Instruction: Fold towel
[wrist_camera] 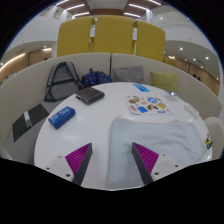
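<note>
A pale lilac towel point(158, 130) lies flat on the white round table point(100, 125), ahead of my fingers and off to the right, reaching toward the table's right edge. My gripper point(113, 158) is open and empty, hovering over the table's near side, with bare tabletop between its magenta pads point(80, 157). The towel's left edge lies just beyond the right finger point(147, 158), apart from it.
On the table stand a blue box point(61, 116), a dark notebook point(89, 96), a black flat item point(27, 121) at the left edge, and a colourful printed sheet point(150, 103). A grey backpack point(63, 77) and yellow partitions point(110, 38) stand beyond the table.
</note>
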A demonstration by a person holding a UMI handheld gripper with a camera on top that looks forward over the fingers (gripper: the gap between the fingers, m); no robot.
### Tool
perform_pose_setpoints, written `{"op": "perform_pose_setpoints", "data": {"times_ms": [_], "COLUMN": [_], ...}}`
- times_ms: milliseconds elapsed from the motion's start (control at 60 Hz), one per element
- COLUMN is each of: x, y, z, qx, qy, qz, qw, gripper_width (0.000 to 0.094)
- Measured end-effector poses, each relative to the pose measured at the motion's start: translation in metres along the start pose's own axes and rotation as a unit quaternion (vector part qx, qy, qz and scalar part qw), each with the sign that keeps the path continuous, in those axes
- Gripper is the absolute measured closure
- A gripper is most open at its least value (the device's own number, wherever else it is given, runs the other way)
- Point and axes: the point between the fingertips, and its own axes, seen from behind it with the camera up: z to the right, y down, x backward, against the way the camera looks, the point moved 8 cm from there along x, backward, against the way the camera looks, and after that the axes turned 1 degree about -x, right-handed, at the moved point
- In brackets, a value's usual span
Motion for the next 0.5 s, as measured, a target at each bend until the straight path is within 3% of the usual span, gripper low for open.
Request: {"op": "perform_pose_setpoints", "data": {"times_ms": [33, 100, 150, 350, 500], "x": [-0.002, -0.004, -0.006, 0.011, 0.049], "y": [0.0, -0.001, -0.003, -0.017, -0.064], "z": [-0.002, -0.003, 0.007, -0.003, 0.041], "qx": [0.0, 0.003, 0.026, 0.0, -0.065], "qy": [0.002, 0.006, 0.051, 0.014, 0.008], "qz": [0.002, -0.005, -0.007, -0.032, -0.013], "qw": [1.0, 1.0, 0.998, 0.999, 0.998], "gripper_width": [0.0102, 0.0552, 0.0889, 0.0915, 0.0915]}}
